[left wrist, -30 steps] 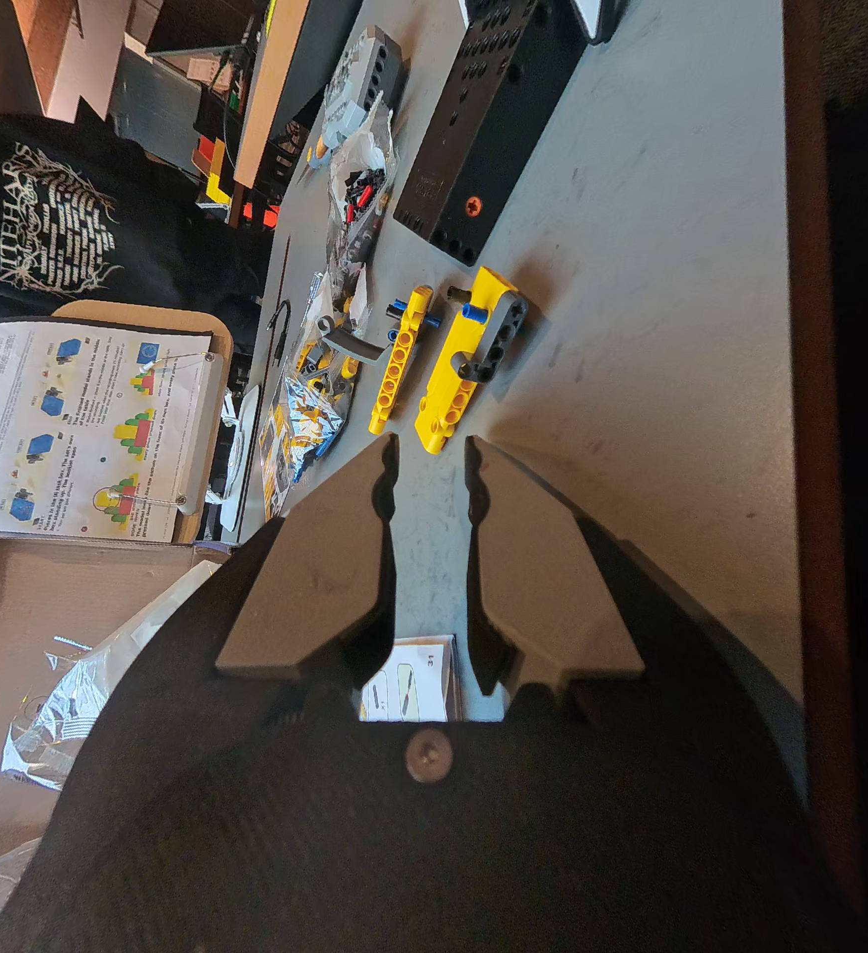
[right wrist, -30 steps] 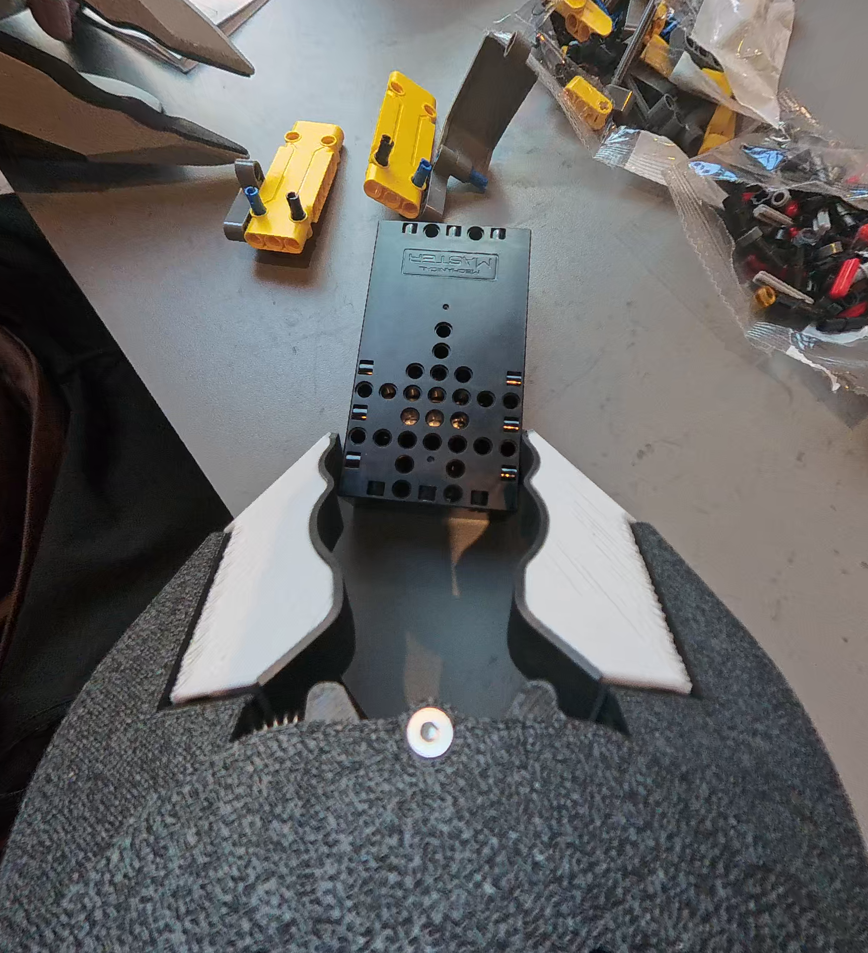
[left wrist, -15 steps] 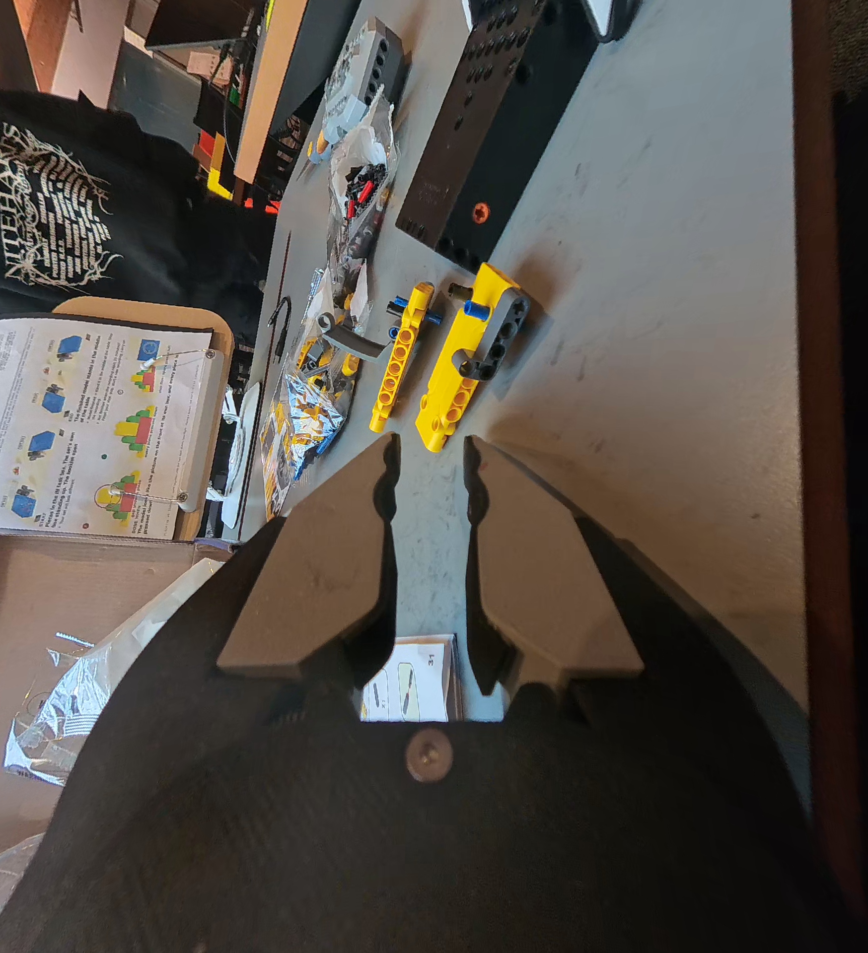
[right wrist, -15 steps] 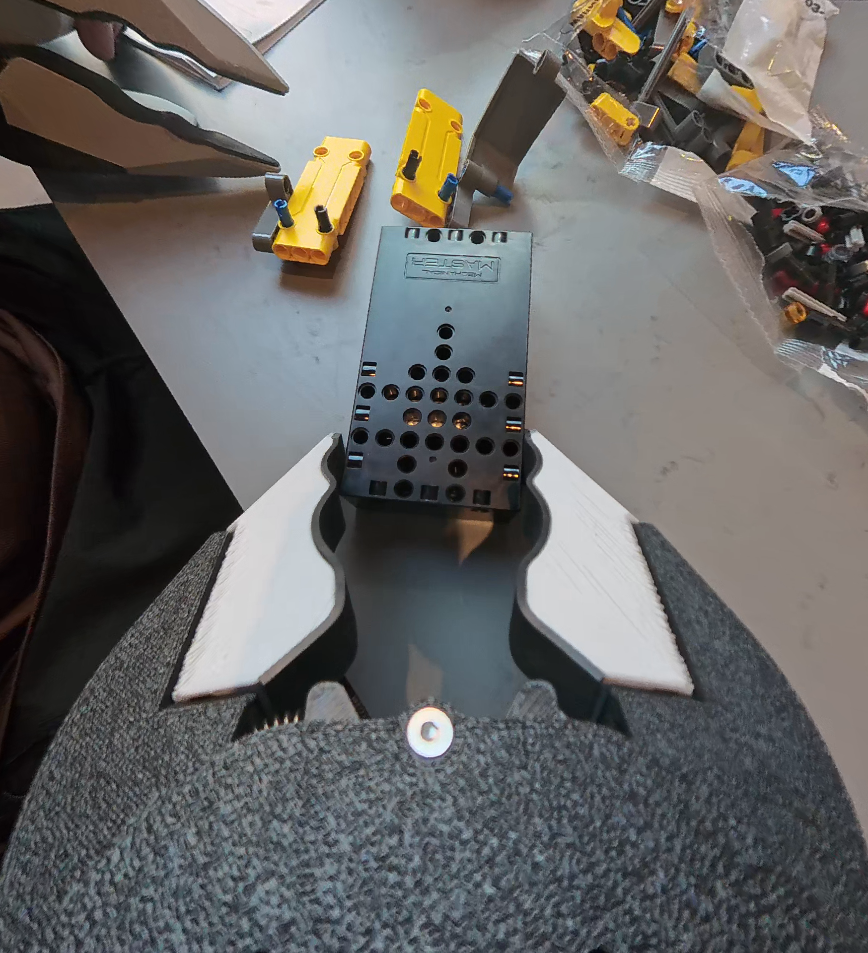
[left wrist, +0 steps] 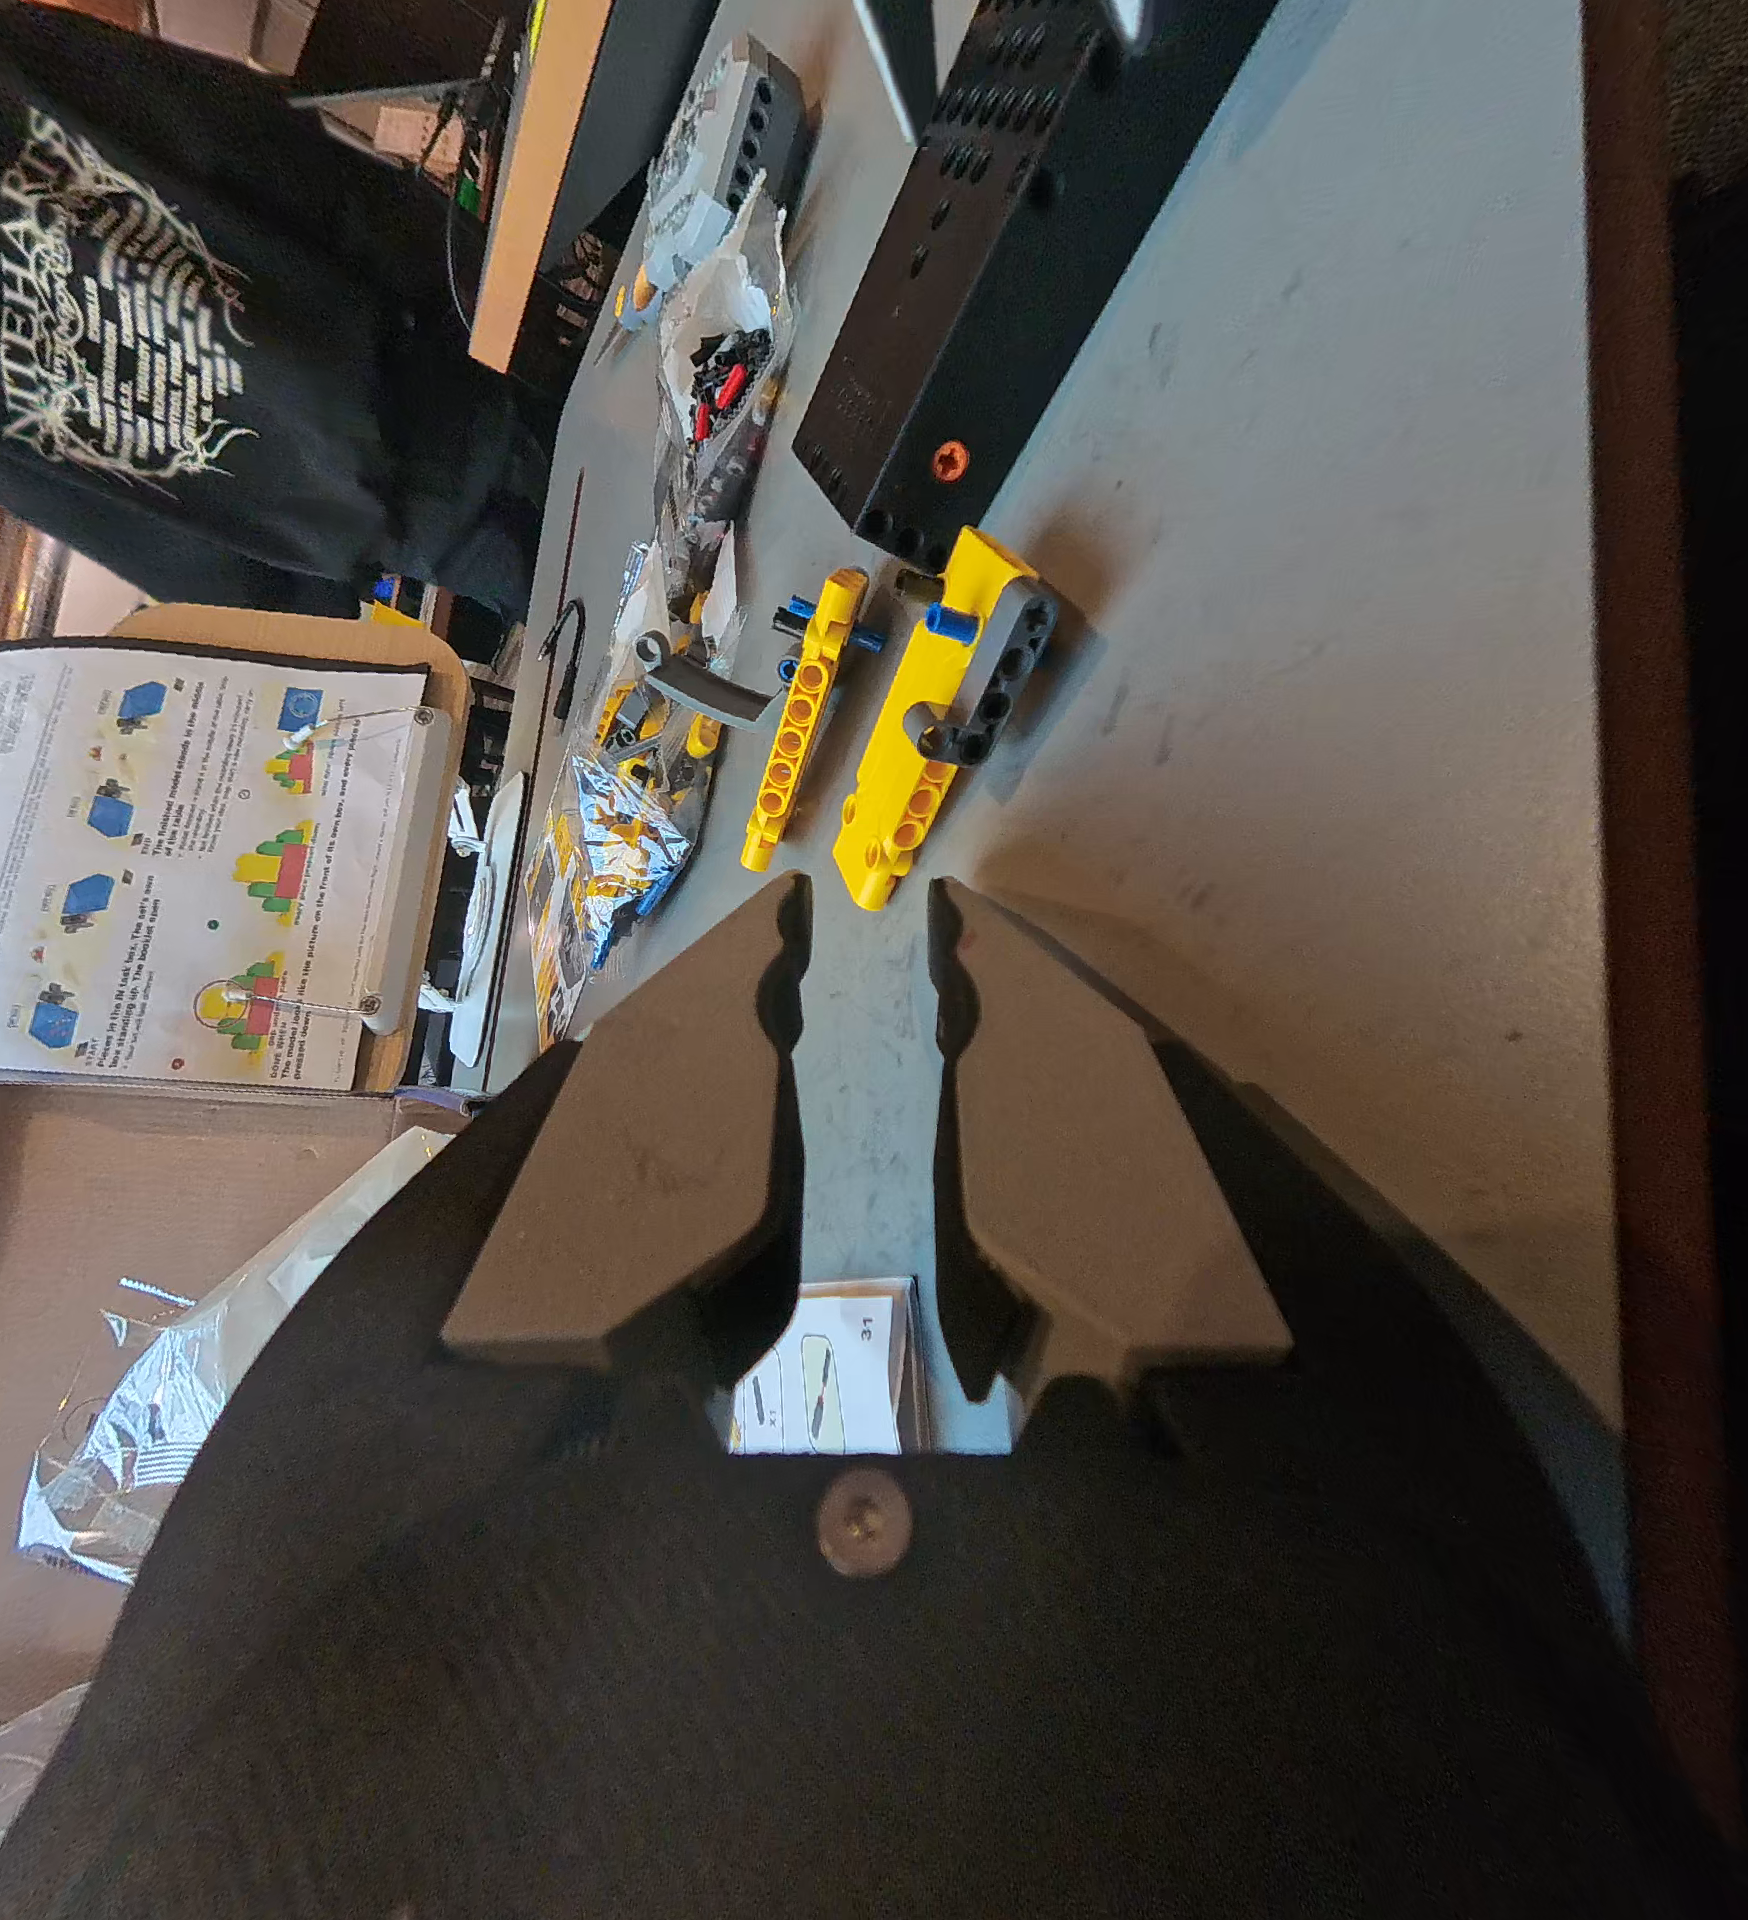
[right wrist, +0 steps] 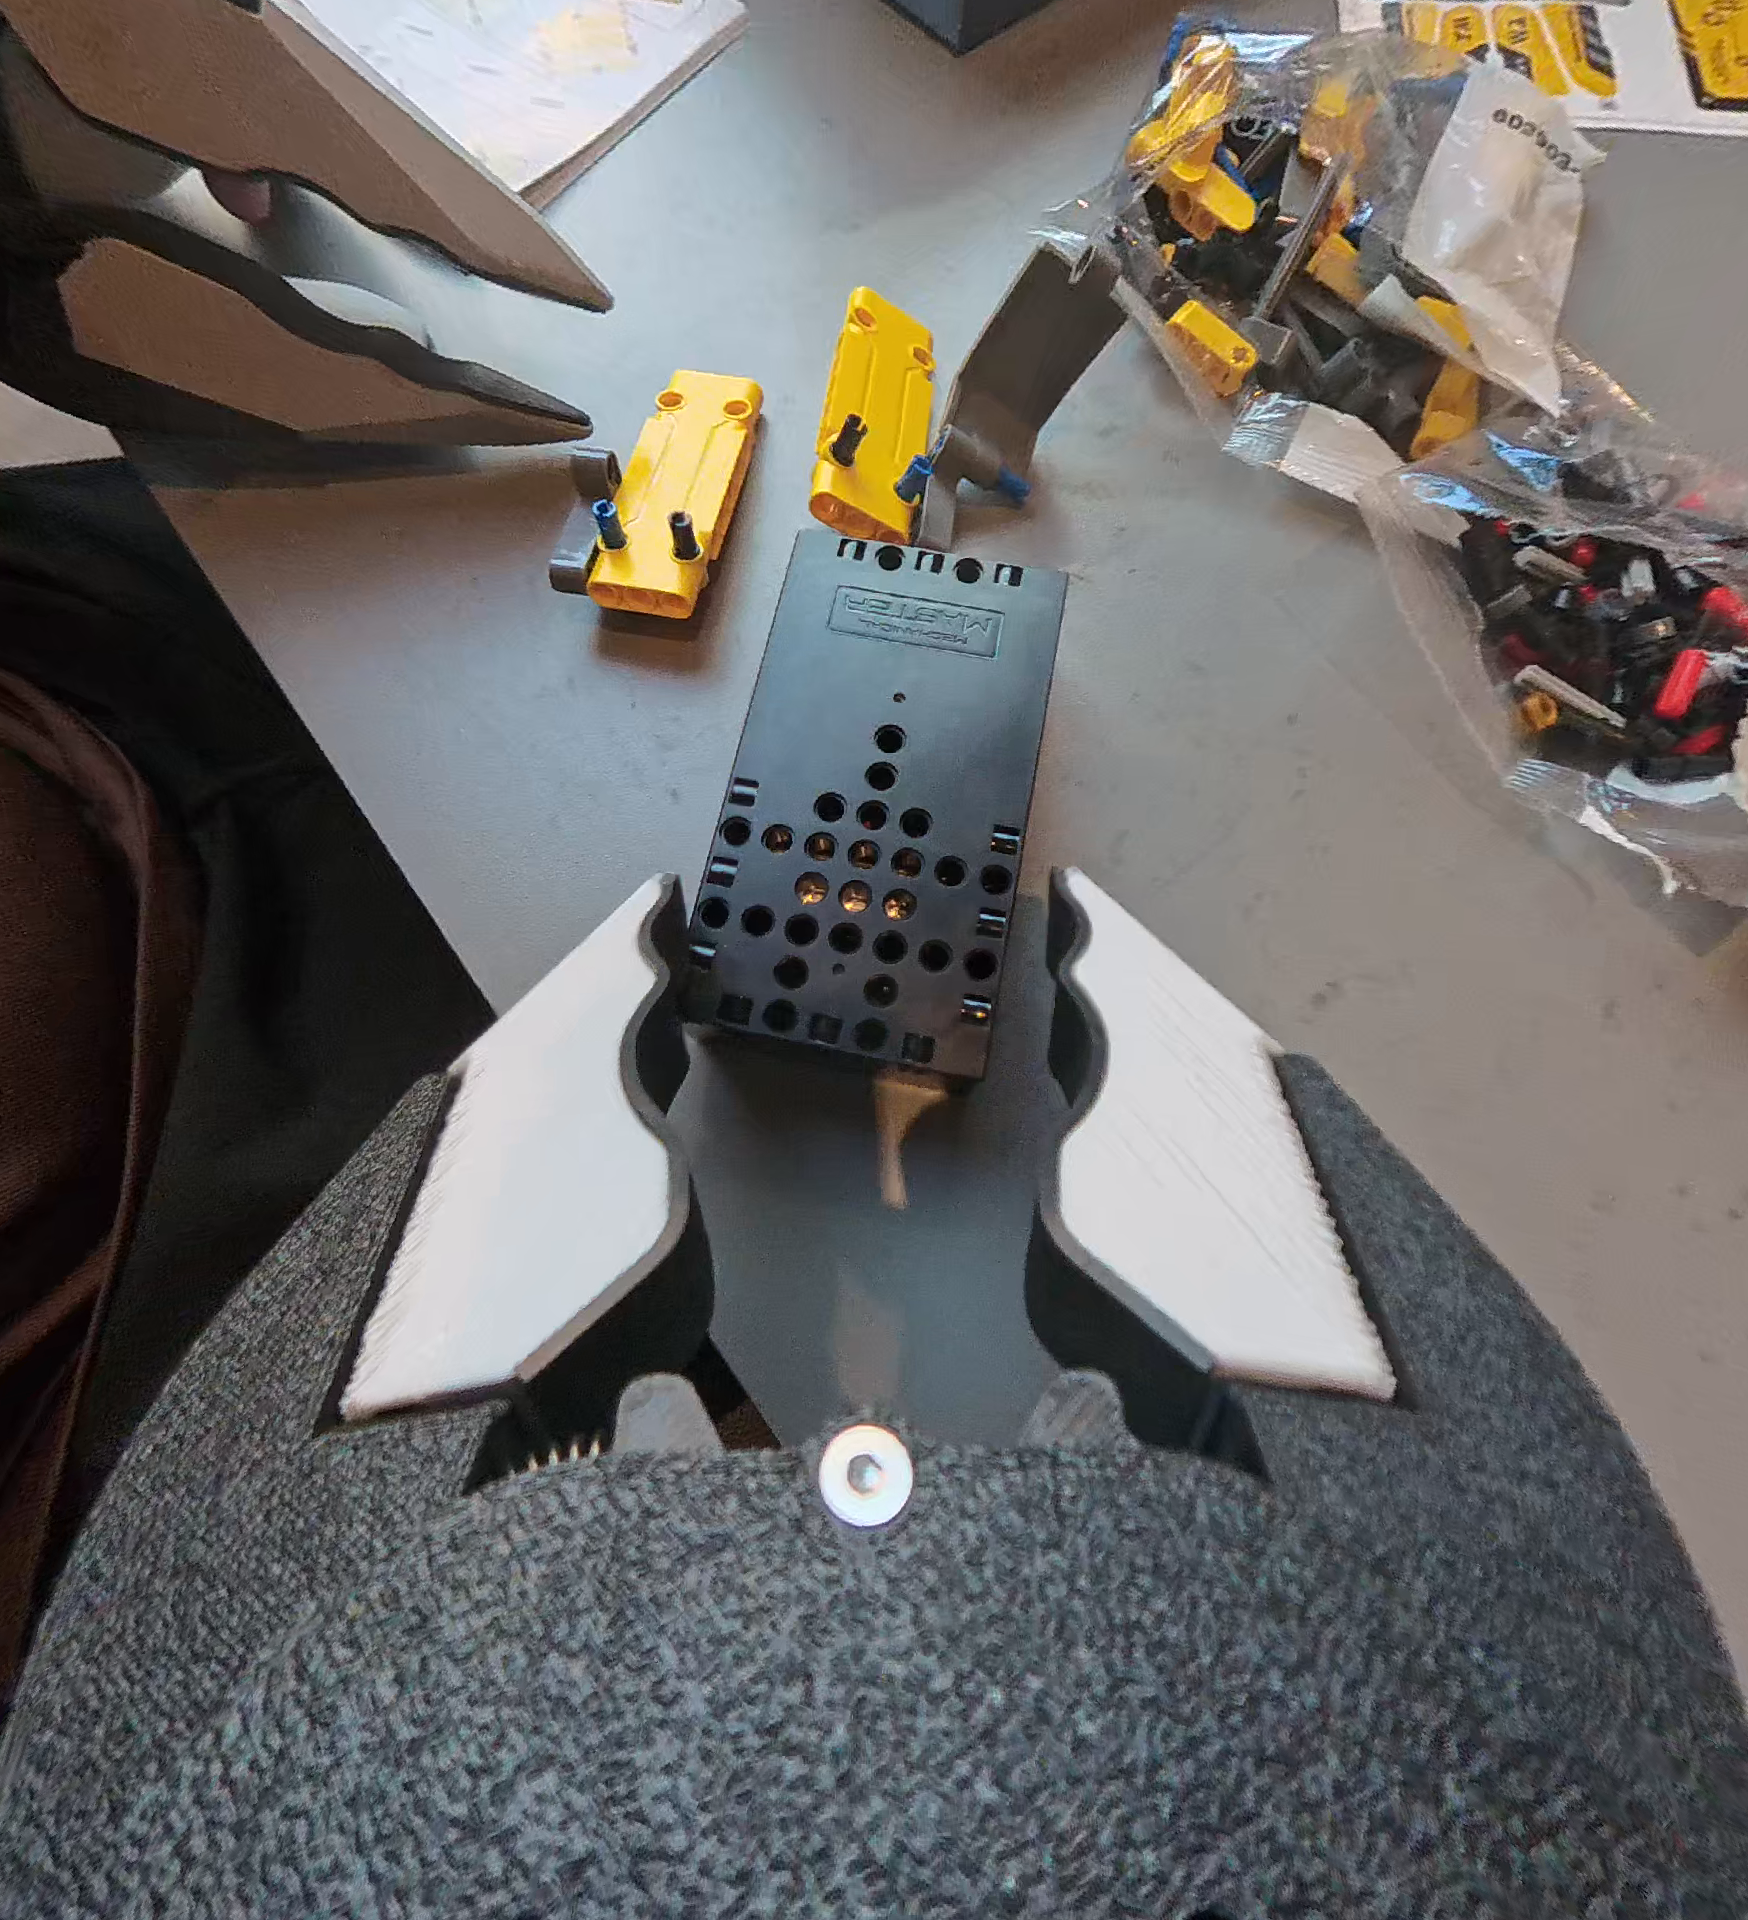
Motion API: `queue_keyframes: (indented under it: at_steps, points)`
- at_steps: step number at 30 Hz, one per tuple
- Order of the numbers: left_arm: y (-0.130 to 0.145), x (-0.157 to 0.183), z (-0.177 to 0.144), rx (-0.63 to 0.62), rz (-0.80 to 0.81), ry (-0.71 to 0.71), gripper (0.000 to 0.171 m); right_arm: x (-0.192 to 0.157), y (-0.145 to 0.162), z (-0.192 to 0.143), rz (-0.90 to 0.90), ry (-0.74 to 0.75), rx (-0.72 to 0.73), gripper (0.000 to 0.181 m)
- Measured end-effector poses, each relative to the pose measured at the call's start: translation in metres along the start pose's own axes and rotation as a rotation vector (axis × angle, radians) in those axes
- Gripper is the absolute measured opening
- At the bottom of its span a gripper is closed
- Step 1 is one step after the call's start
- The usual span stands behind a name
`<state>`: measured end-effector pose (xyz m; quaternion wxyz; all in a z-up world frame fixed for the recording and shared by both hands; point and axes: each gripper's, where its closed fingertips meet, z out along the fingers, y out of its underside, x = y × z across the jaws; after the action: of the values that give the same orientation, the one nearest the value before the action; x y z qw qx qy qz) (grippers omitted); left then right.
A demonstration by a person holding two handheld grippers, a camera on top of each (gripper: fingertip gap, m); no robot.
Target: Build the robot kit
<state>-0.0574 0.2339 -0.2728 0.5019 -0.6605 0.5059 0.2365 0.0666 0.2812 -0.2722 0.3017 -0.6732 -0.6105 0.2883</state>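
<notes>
My right gripper [right wrist: 862, 883] is open. Its white fingers straddle the near end of a black perforated box [right wrist: 880, 790] that lies on the grey table [right wrist: 1265, 1039]. There is a gap at the right finger, and the left finger is close to the box's edge. My left gripper [left wrist: 865, 894] is narrowly open and empty, just short of a yellow panel with a grey piece and pins [left wrist: 911, 748]. It also shows in the right wrist view [right wrist: 595, 364], left of that panel [right wrist: 672, 488]. A second yellow panel [right wrist: 875, 416] leans by a grey curved panel [right wrist: 1015, 395].
Two clear bags of small parts [right wrist: 1317, 260] [right wrist: 1628, 644] lie at the right. A booklet [right wrist: 537, 62] lies at the top. In the left wrist view a person in a black top [left wrist: 122, 312], an instruction sheet [left wrist: 153, 862] and a cardboard box [left wrist: 70, 1299] are off the table's left. The table's brown edge [left wrist: 1628, 935] runs at the right. The gap from one gripper's tips to the other's is roughly 15 cm.
The black box now looks smaller between the right fingers, with a gap at the right finger; before, both fingers lay against it. The left gripper has barely moved.
</notes>
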Motion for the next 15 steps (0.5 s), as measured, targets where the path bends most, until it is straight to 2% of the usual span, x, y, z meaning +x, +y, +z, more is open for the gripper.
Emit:
queue_keyframes:
  at_steps: [5, 9, 15]
  points:
    - [0.000, 0.000, 0.000, -0.001, 0.003, 0.001, 0.019, -0.015, -0.026, -0.004, -0.028, 0.006, 0.056, 0.070]
    - [0.000, 0.001, 0.000, -0.002, 0.008, 0.000, 0.019, -0.040, -0.052, 0.005, -0.011, -0.034, 0.122, 0.066]
    - [0.000, 0.001, 0.000, -0.004, 0.021, -0.006, 0.018, -0.059, -0.052, 0.042, -0.028, -0.024, 0.046, 0.066]
